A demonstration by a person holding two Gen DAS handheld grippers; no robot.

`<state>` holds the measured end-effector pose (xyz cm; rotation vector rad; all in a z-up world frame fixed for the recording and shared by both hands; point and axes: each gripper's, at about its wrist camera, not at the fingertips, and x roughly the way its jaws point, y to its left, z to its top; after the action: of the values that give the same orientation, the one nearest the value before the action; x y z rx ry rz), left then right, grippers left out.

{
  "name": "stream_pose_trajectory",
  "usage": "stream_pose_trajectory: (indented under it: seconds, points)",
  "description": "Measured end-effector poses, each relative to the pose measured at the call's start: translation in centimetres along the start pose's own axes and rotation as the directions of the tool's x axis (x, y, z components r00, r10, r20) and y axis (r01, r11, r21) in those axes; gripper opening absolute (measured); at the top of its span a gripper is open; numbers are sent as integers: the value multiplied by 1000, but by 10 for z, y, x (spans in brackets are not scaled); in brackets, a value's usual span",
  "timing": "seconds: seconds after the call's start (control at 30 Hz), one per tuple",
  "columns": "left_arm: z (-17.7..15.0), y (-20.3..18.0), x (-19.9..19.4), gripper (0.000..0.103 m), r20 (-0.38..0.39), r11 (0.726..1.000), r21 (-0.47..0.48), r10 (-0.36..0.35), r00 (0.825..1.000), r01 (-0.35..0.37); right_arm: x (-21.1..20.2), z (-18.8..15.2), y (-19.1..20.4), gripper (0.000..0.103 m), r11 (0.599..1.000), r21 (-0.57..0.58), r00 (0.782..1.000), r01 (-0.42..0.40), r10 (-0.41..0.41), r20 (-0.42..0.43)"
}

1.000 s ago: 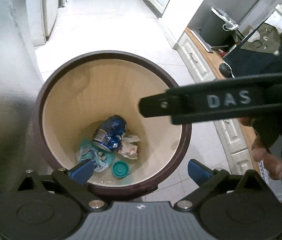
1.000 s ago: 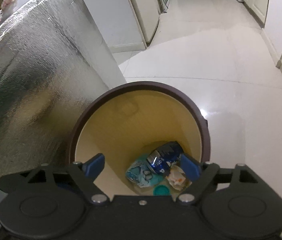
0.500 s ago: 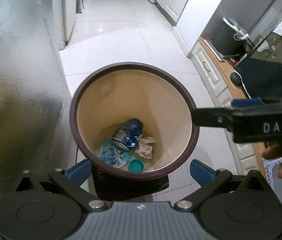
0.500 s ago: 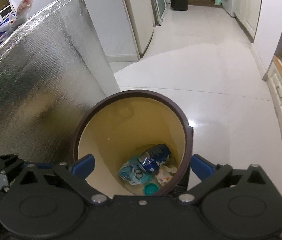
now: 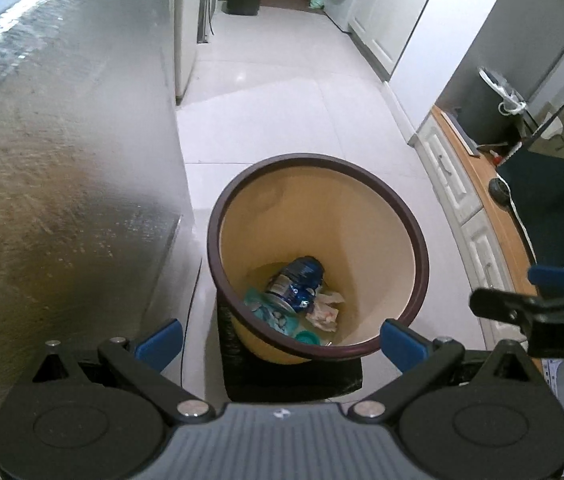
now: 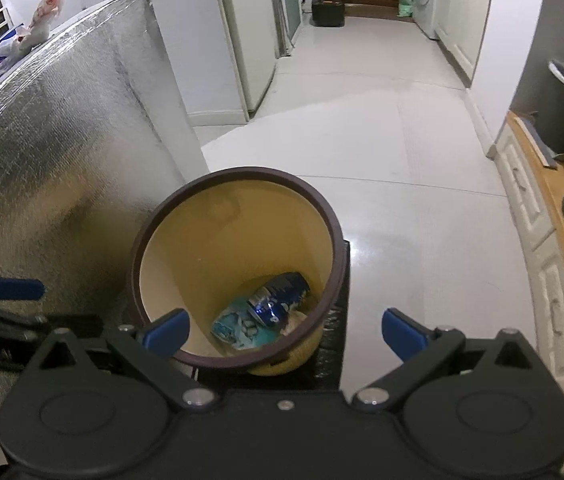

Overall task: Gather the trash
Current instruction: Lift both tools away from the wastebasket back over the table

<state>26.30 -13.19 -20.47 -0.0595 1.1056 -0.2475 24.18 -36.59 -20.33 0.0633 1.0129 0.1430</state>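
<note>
- Two grippers, left gripper point(image 5: 279, 336) and right gripper point(image 6: 284, 330), hang with jaws spread wide and empty
- Below, the round cream bin with a dark brown rim point(image 5: 416, 236) holds a crushed blue can point(image 5: 298, 280), teal wrapper point(image 6: 233, 328), crumpled paper point(image 5: 326, 308)
- Risk, as I judge it: a low jaw could clip the rim and tip the bin across the white tiled floor point(image 6: 402, 160)

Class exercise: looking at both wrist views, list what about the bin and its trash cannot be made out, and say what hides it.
- Bin base: both views, its own wall hides it.
- Teal lid: right view, near rim covers it.
- Crumpled paper: right view, mostly behind rim.
- Blue can label: too small, blurred.
</note>
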Motion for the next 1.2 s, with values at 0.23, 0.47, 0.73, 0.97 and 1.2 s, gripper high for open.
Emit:
stream_pose_trajectory:
  seconds: [0.23, 0.47, 0.73, 0.97, 1.2]
  points:
    - [-7, 0, -21, 103, 26, 1000, 6, 25, 999, -25, -23, -15, 5, 103, 999, 2, 999, 37, -37, 16]
    - [-15, -2, -55, 103, 94, 1000, 22, 14, 995, -16, -54, -29, 14, 103, 998, 4, 997, 55, -56, 59]
    - [-20, -12, -110, 103, 204, 997, 74, -29, 978, 14, -101, -39, 24, 103, 997, 7, 987, 82, -82, 140]
    - [-22, -14, -162, 103, 322, 994, 108, -51, 945, 17, -148, -33, 31, 103, 995, 15, 965, 100, -101, 241]
    - [-19, 7, -214, 103, 435, 995, 95, -20, 900, -24, -180, -19, 54, 103, 996, -16, 939, 88, -77, 336]
